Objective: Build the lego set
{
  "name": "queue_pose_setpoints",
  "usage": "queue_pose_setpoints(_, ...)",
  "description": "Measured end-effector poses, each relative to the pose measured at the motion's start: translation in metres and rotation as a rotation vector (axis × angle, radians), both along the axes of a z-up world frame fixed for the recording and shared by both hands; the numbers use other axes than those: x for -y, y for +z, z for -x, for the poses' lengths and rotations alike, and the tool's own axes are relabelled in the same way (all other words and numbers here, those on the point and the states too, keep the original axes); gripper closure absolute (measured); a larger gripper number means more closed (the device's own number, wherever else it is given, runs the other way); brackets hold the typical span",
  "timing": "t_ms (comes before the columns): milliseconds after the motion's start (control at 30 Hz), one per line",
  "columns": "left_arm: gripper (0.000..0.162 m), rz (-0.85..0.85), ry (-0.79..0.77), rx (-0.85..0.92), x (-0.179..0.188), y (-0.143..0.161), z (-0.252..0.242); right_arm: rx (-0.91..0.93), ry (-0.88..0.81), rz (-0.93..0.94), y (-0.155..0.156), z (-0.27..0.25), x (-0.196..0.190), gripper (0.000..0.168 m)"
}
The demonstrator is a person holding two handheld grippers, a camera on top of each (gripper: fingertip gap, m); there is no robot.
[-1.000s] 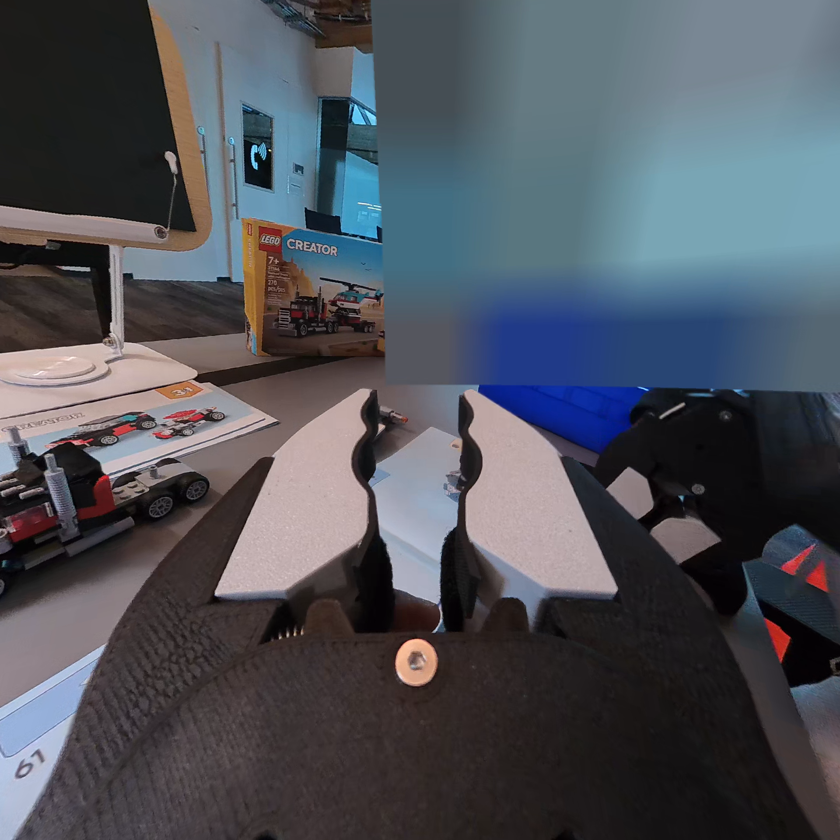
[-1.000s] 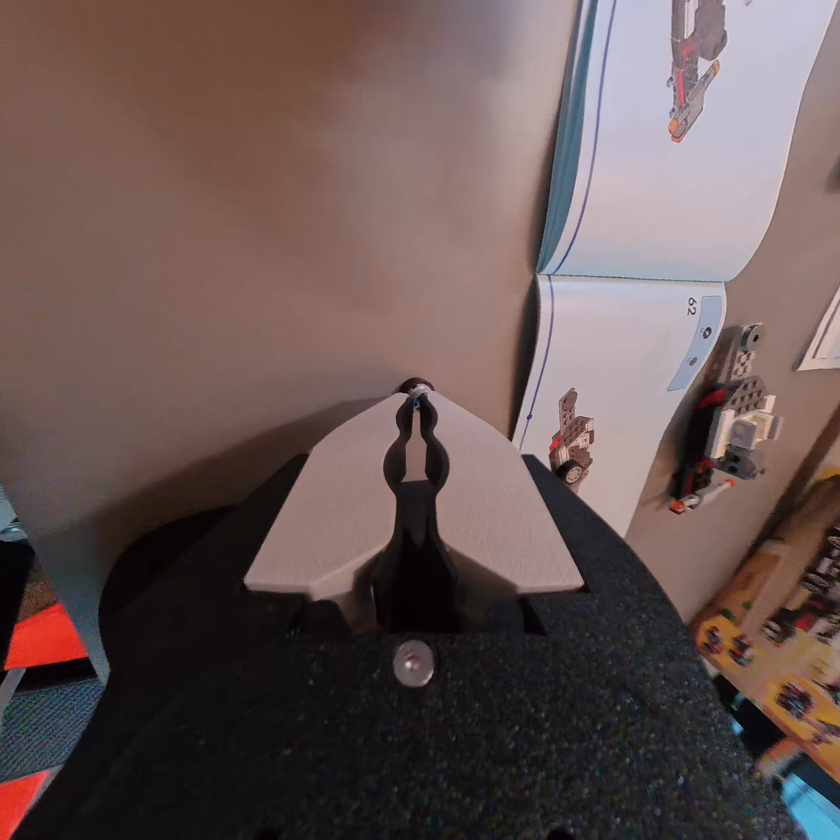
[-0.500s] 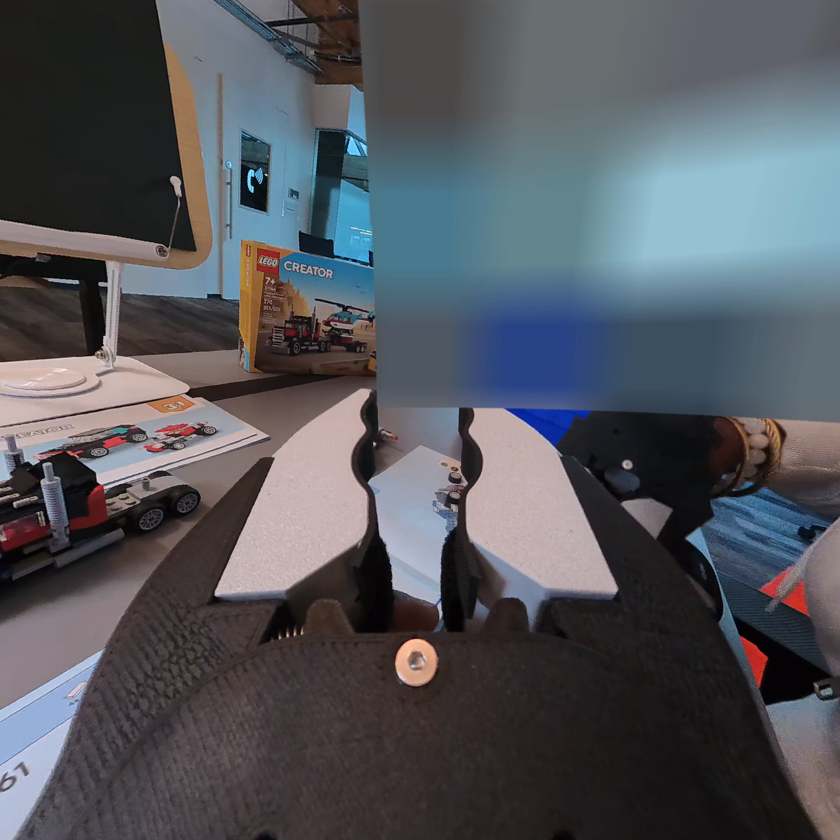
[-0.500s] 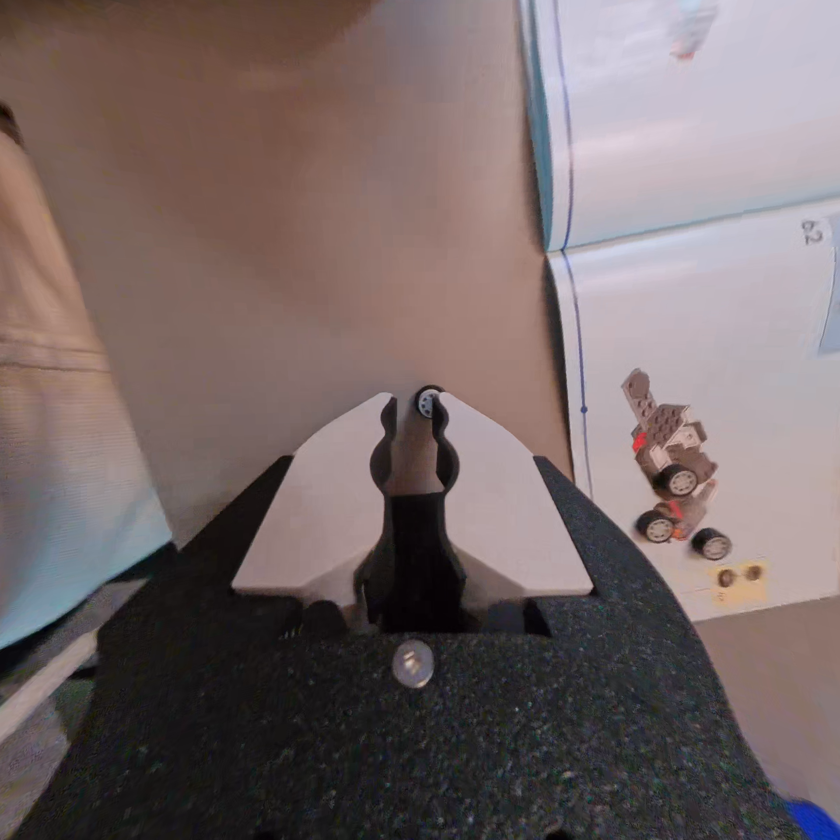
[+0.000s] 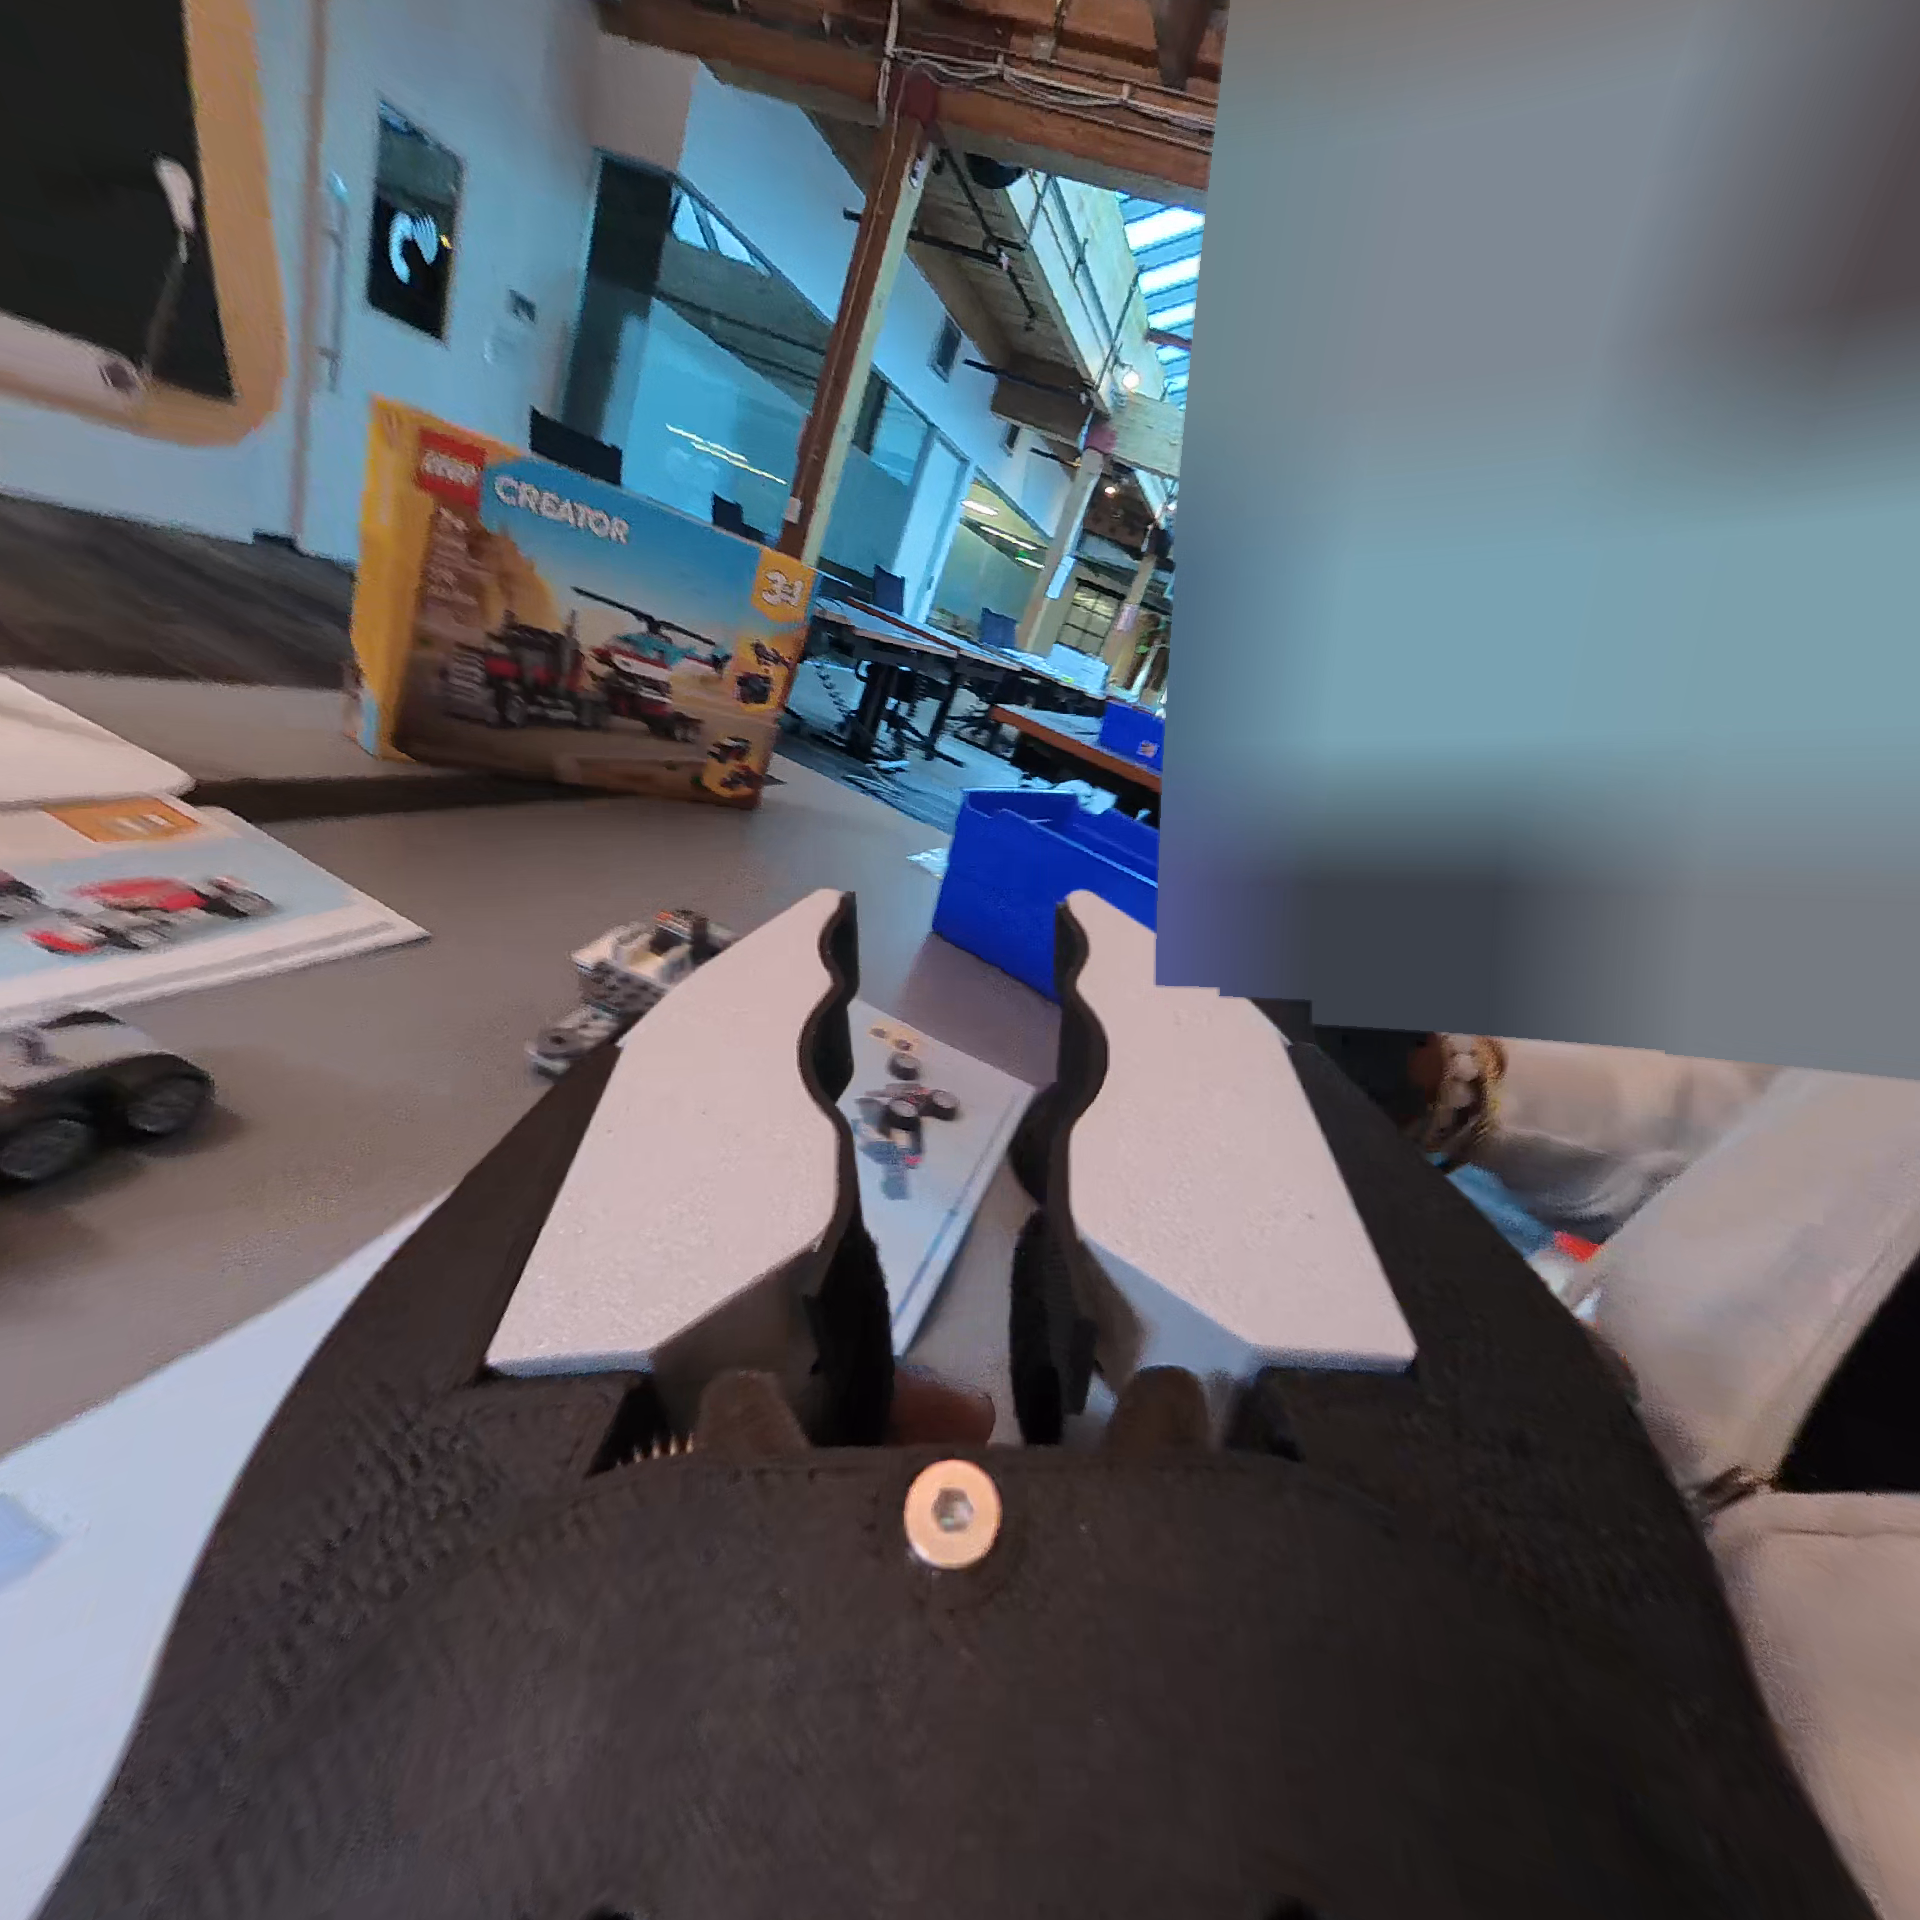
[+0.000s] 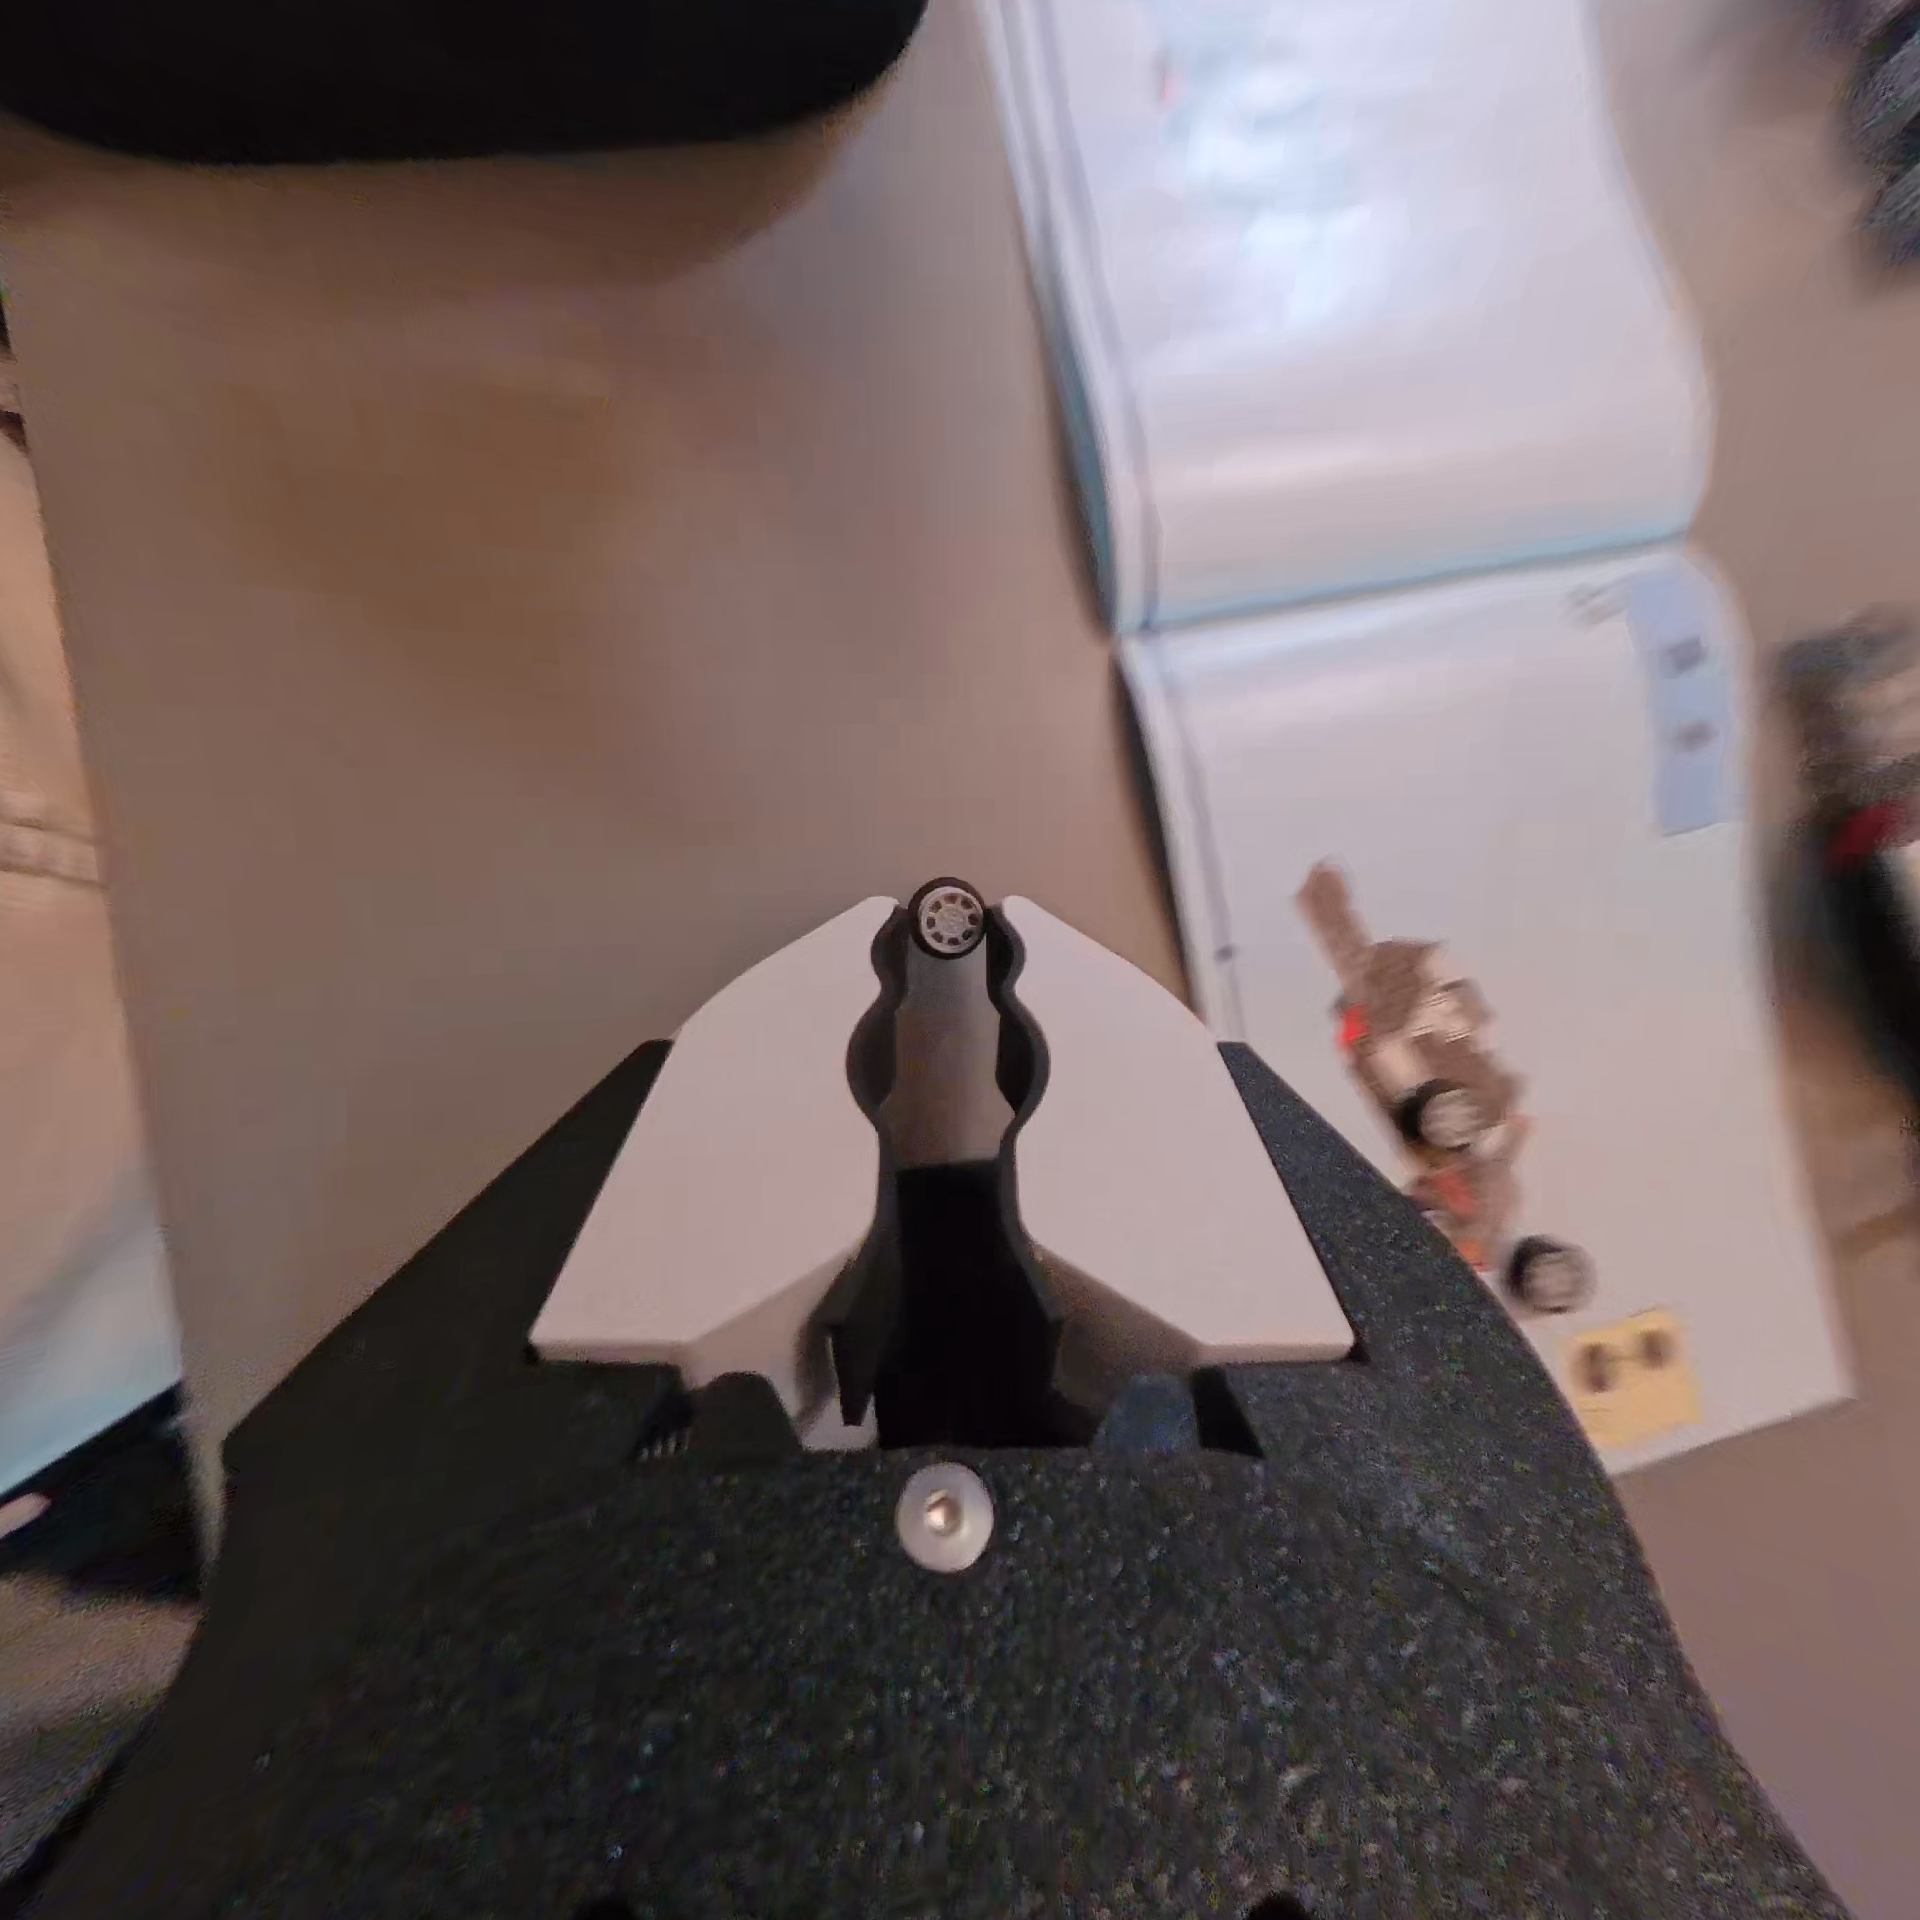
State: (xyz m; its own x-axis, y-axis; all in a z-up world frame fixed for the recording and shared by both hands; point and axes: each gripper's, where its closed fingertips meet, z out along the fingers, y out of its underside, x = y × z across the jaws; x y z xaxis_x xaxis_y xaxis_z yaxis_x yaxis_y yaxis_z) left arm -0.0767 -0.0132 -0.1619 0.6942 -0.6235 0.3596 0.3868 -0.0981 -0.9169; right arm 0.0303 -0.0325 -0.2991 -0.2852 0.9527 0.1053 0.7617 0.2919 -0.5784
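Note:
My right gripper (image 6: 948, 925) points down at the tan table (image 6: 520, 623) and is shut on a small black wheel (image 6: 948, 918) with a grey hub, pinched at the fingertips with its face toward the camera. The open instruction booklet (image 6: 1403, 520) lies to its right. A blurred partial build (image 6: 1860, 831) sits at the right edge. My left gripper (image 5: 951, 935) is open and empty, held above the open booklet (image 5: 914, 1112). A small grey-and-white partial build (image 5: 639, 961) lies just beyond the left finger.
The set's box (image 5: 582, 644) stands at the back. A blue bin (image 5: 1039, 873) is behind the right finger. A closed booklet (image 5: 156, 904) and a finished truck (image 5: 83, 1091) lie at the left. A person's pale sleeve (image 5: 1714, 1247) is at the right.
The left wrist view has swung right and tilted up. The right gripper's fingers stand wider, the wheel now shows face-on, and the gripper has shifted over the table.

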Motion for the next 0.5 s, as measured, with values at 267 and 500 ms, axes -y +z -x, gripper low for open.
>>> queue_pose_setpoints(267, 0.129, 0.206, -0.244, 0.147, -0.007, -0.014, -0.060, -0.725, -0.072, -0.527, 0.139, 0.042, -0.041, 0.154)
queue_pose_setpoints(500, 0.144, 0.057, -0.202, 0.086, -0.010, 0.010, -0.069, -0.769, -0.009, -0.581, 0.148, 0.044, -0.028, 0.155)
